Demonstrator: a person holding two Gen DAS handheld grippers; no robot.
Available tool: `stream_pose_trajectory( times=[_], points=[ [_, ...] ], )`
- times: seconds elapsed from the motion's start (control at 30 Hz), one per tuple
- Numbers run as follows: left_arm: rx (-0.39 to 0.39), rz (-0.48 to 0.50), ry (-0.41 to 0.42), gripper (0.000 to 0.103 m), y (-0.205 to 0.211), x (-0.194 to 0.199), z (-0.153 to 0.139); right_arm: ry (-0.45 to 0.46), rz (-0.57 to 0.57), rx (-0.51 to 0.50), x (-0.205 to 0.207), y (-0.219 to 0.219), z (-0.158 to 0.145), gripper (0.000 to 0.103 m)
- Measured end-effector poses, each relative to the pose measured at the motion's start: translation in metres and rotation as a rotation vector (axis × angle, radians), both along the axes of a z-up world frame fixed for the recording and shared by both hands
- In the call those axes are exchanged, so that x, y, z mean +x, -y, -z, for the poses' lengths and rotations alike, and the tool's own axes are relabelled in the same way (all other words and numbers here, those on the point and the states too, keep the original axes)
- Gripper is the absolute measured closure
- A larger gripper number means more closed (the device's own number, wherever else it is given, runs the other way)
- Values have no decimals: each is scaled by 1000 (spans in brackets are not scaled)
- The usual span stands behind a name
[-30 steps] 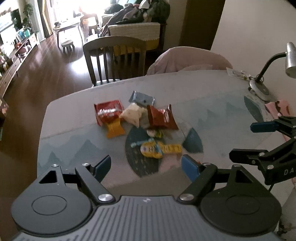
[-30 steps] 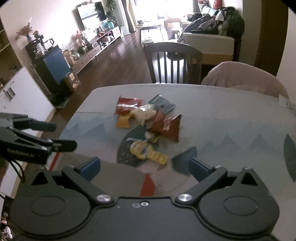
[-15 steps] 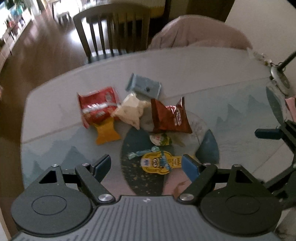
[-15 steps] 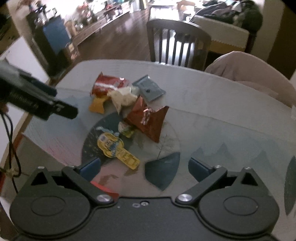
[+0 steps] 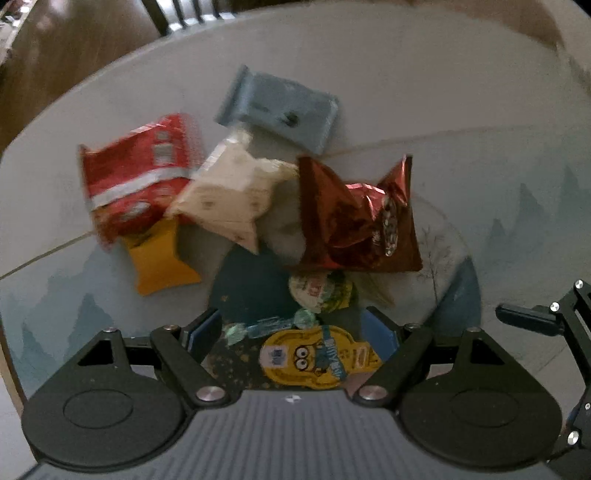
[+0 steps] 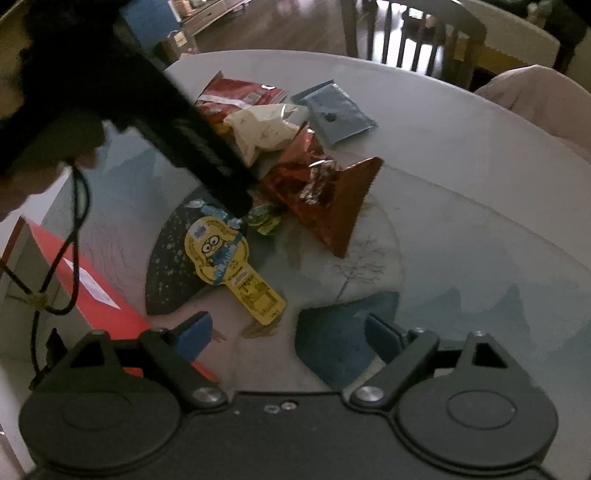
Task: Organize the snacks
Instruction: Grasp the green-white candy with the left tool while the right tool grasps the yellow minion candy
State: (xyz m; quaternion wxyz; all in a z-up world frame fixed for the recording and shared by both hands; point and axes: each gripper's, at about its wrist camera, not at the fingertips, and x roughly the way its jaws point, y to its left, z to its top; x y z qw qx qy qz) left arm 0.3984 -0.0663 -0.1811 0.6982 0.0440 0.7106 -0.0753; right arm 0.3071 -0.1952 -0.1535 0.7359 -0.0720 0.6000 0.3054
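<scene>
A heap of snacks lies on the round table (image 5: 461, 92): a red packet (image 5: 136, 177), a cream bag (image 5: 229, 192), a blue-grey packet (image 5: 280, 107), a brown-red foil bag (image 5: 354, 221), an orange packet (image 5: 159, 258), a small green-white pack (image 5: 321, 291) and a yellow Minion packet (image 5: 317, 358). My left gripper (image 5: 293, 336) is open, low over the Minion packet and a teal candy (image 5: 266, 326). My right gripper (image 6: 288, 332) is open and empty near the table's front, short of the Minion packet (image 6: 221, 251). The left gripper's dark finger (image 6: 221, 173) crosses the right wrist view.
A red box (image 6: 92, 291) sits at the table's left front edge. A wooden chair (image 6: 413, 33) and a pink-covered seat (image 6: 535, 96) stand behind the table. The right gripper's finger (image 5: 528, 321) shows at the right of the left wrist view.
Both grippers have moved forward and down toward the snack heap. The left one has come in over the Minion packet, with its jaws still open.
</scene>
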Motion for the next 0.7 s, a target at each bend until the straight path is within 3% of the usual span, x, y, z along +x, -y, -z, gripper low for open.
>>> stream_pose_trajectory(
  times=[0.23, 0.53, 0.7],
  points=[
    [31, 82, -112, 20, 23, 20, 33, -27, -41, -2, 5, -7, 25, 26],
    [61, 127, -108, 21, 38, 31, 51, -8, -132, 13, 5, -27, 38, 40],
    [42, 136, -91, 30, 43, 33, 49, -6, -178, 6, 5, -39, 43, 43]
  ],
)
